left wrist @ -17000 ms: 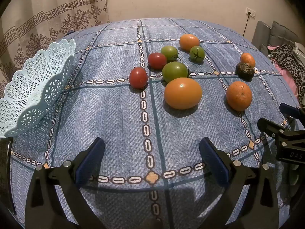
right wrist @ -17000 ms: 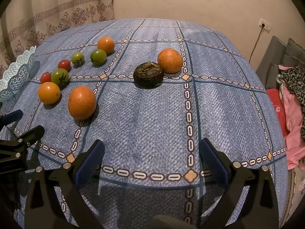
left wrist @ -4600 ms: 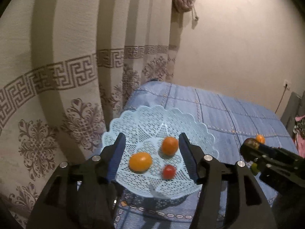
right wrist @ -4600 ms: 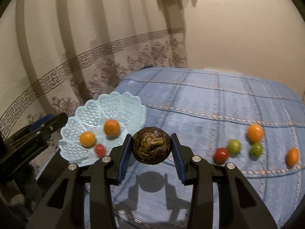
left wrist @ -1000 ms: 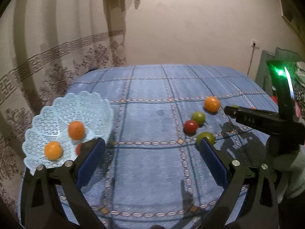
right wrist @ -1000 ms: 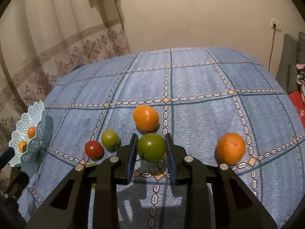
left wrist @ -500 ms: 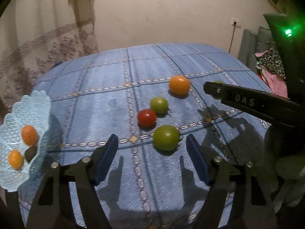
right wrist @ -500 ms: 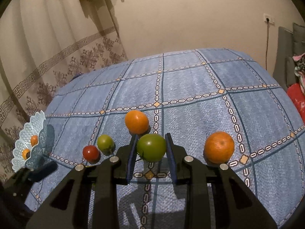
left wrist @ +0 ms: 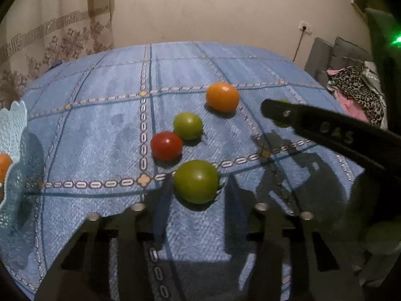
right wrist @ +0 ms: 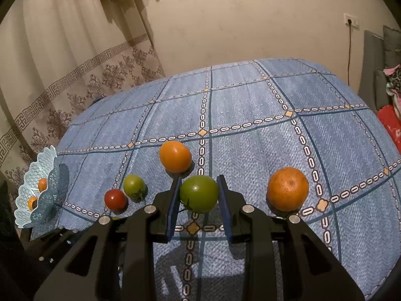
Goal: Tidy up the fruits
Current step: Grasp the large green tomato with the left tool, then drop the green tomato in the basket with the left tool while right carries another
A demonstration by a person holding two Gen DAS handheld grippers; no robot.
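Two grippers are in play. Your right gripper [right wrist: 199,199] is clamped on a green tomato [right wrist: 199,193], blue pads pressed to both of its sides; the tomato's shadow falls on the blue patterned tablecloth [right wrist: 250,105] below, so the fruit looks lifted, though you cannot be sure from this view. That arm points forward and slightly down over the near edge of the table.

Your left gripper [left wrist: 196,193] sits low, with its fingers apart around a second, larger green tomato [left wrist: 196,181] that rests on the cloth. Its left finger [left wrist: 163,200] stands right at the tomato's side, and whether it touches cannot be told; its right finger [left wrist: 231,195] is just clear of the fruit. In the left wrist view your right gripper reaches in from the right as a long dark bar, above the cloth.

Just beyond the left gripper lies a red tomato [left wrist: 166,145], with a small green tomato [left wrist: 188,125] touching or nearly touching it behind. Farther back sits an orange-coloured tomato [left wrist: 222,97]. From the right wrist view, an orange [right wrist: 287,188] lies on the cloth to the right of the held tomato, well apart from the others.

At the far left edge stands the pale blue lattice basket [right wrist: 48,158], with two orange fruits visible inside. Behind the table hang a patterned curtain [right wrist: 75,75] and a plain wall with a socket [right wrist: 351,22].
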